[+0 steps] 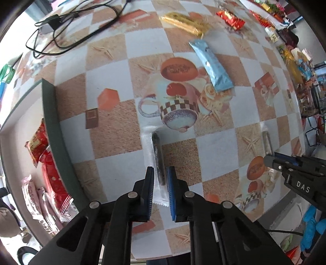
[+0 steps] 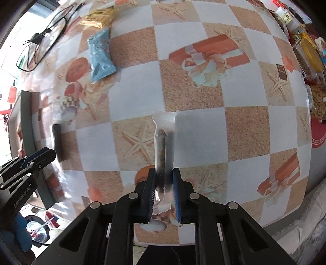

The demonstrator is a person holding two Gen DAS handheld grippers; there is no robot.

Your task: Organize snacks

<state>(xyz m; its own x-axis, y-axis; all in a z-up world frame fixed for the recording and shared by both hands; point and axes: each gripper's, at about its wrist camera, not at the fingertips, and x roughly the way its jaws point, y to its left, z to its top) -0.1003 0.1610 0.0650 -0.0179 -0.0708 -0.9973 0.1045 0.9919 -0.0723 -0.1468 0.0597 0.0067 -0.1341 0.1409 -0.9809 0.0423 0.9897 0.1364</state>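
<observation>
Currently both grippers pointing down over checkered counter (image 1: 216, 142). Left gripper (image 1: 160, 184): jaws clenched on clear-wrapped dark snack bar (image 1: 157, 155), gripped near its lower end, rest of wrapper sticking out ahead of the pads; whether far end touches counter, can't tell. Right gripper (image 2: 164, 186): jaws clamped on second clear-wrapped dark bar (image 2: 164, 142), held near lower crimped end, wrapper running out fwd, upper crimp free. From left cam, right gripper at right edge w/ its bar visible just past tip; from right cam, left gripper at left edge w/ blurred dark bar beside it. Light-blue snack pack (image 1: 212, 65) flat on counter, well ahead of both. Yellow pack (image 1: 186, 23) farther back, red pack (image 1: 230, 19) near it, apart. Green-walled tray (image 1: 51, 126) at left, beside counter print, holding red (image 1: 37, 144) and pink (image 1: 43, 203) snack packs. Black cable (image 1: 61, 32) coiled at far left corner. More mixed packs (image 1: 293, 61) along far right edge, too small to sort.
</observation>
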